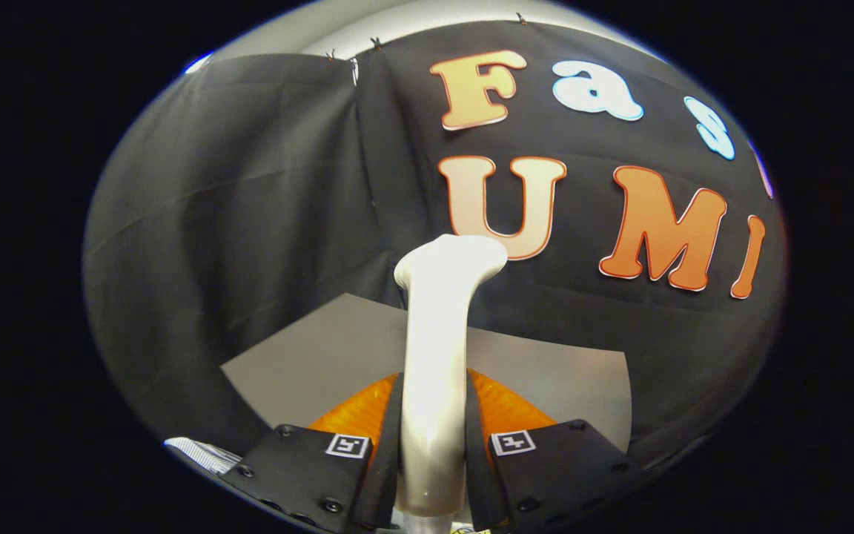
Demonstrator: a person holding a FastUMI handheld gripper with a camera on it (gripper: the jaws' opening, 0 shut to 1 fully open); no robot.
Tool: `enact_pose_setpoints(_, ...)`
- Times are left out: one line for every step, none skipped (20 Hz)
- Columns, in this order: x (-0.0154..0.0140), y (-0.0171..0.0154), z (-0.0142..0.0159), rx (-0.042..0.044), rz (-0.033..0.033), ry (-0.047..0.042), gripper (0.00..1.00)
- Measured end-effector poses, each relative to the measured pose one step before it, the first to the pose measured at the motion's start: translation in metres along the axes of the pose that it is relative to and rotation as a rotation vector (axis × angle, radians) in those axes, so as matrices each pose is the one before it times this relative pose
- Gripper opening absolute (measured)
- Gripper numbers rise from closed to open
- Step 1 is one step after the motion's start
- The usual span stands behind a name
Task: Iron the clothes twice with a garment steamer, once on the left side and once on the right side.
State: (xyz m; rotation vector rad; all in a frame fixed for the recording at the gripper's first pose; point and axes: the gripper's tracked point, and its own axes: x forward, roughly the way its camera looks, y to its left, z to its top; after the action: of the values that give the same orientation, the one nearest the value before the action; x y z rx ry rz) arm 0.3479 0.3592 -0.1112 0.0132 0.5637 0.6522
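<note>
A white garment steamer (438, 348) stands upright between my fingers, its handle rising from them and its head bent to the right at the top. My gripper (434, 452) is shut on the steamer's handle, with both fingers pressing its sides. Beyond the fingers lies a grey table top (338, 356). A striped piece of cloth (201, 452) peeks out to the left of the left finger; I cannot tell whether it is the garment.
The black cloth wall of the booth (249, 193) hangs close behind the table and wraps around to the left. The table's far edge meets this wall just beyond the steamer's head.
</note>
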Motion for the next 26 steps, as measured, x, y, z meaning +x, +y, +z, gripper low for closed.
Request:
enact_pose_setpoints(-0.02403, 0.01168, 0.00374, 0.00336, 0.02289, -0.03067, 0.46)
enact_pose_setpoints(-0.0208, 0.00965, 0.0012, 0.00697, 0.02352, -0.02412, 0.46)
enact_pose_setpoints(-0.01961, 0.00926, 0.00193, 0.02347, 0.01826, -0.03169, 0.46)
enact_pose_setpoints(-0.02056, 0.00871, 0.00467, 0.01951, 0.0195, -0.0317, 0.42)
enact_pose_setpoints(-0.01859, 0.00629, -0.00064, 0.00691, 0.01434, -0.02667, 0.42)
enact_pose_setpoints(-0.01795, 0.00468, 0.00144, -0.00663, 0.01217, -0.02569, 0.41)
enact_pose_setpoints(-0.02058, 0.00634, 0.00127, -0.01335, 0.01064, -0.02493, 0.41)
enact_pose_setpoints(-0.01952, 0.00417, 0.00515, -0.0098, 0.00467, -0.02495, 0.41)
enact_pose_setpoints(-0.02257, 0.00267, 0.00339, -0.00531, -0.00426, -0.02895, 0.41)
enact_pose_setpoints(-0.01725, 0.00141, 0.00439, -0.00478, -0.00951, -0.03212, 0.41)
enact_pose_setpoints(-0.01753, 0.0028, 0.00558, -0.00495, -0.00647, -0.03265, 0.41)
enact_pose_setpoints(-0.01502, 0.00168, 0.00441, -0.0082, -0.00229, -0.03073, 0.41)
enact_pose_setpoints(-0.01387, 0.00146, 0.00456, -0.00997, -0.00445, -0.02622, 0.41)
enact_pose_setpoints(-0.01451, -0.00044, 0.0054, -0.01164, -0.00574, -0.01914, 0.41)
enact_pose_setpoints(-0.01178, -0.00018, 0.00649, -0.01193, -0.00613, -0.02148, 0.41)
enact_pose_setpoints(-0.01273, -0.00215, 0.00657, -0.01124, -0.00766, -0.02019, 0.41)
enact_pose_setpoints(-0.01478, -0.00206, 0.00949, -0.01057, -0.00752, -0.0149, 0.41)
enact_pose_setpoints(-0.01095, -0.00281, 0.00546, -0.01065, -0.00892, -0.01433, 0.41)
enact_pose_setpoints(-0.01092, -0.00293, 0.0052, -0.01009, -0.01169, -0.01464, 0.41)
enact_pose_setpoints(-0.01038, -0.00425, 0.00483, -0.00861, -0.0139, -0.01104, 0.41)
enact_pose_setpoints(-0.00937, -0.00533, 0.00358, -0.00687, -0.01554, -0.01107, 0.41)
enact_pose_setpoints(-0.00969, -0.00648, 0.00248, -0.00492, -0.01737, -0.00842, 0.41)
enact_pose_setpoints(-0.00807, -0.00638, 0.00345, -0.00262, -0.01695, -0.00825, 0.41)
enact_pose_setpoints(-0.00853, -0.00651, 0.00173, -0.00267, -0.02059, -0.00454, 0.41)
enact_pose_setpoints(-0.00763, -0.00862, 0.00017, -0.00262, -0.02262, -0.00516, 0.41)
enact_pose_setpoints(-0.00768, -0.00741, 0.0014, -0.00693, -0.0187, -0.00326, 0.41)
